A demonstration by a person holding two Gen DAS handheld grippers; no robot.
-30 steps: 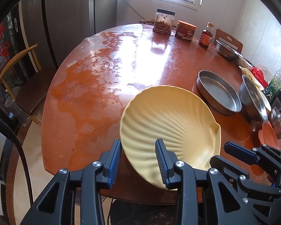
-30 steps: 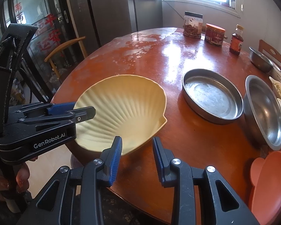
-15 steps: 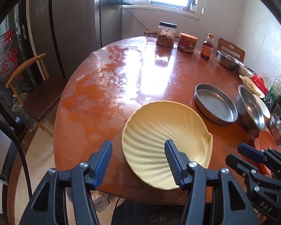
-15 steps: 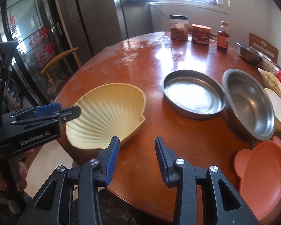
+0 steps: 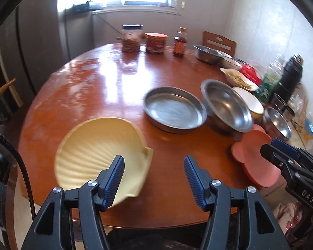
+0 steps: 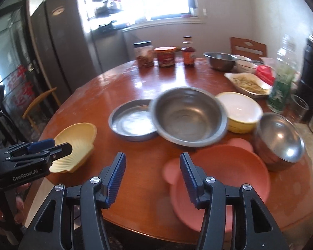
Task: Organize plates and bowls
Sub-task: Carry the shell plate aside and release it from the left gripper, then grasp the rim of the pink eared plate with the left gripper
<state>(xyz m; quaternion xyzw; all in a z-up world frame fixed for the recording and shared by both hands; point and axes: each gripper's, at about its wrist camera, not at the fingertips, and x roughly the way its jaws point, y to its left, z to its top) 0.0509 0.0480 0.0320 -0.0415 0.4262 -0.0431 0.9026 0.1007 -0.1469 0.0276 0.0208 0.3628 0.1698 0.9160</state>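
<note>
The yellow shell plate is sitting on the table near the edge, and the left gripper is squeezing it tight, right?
Not quite. The yellow shell plate does sit on the table near the edge, but the left gripper is not squeezing it: its jaws stand apart with nothing between them, and the plate lies free beside them. The left wrist view shows it.

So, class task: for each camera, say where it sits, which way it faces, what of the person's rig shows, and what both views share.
Left wrist: on the left gripper, facing down across the table at the yellow shell plate; the right gripper shows.
Right wrist: on the right gripper, facing the pink plate; left gripper and a hand show.
Shared: shell plate, steel pan, pink plate.
</note>
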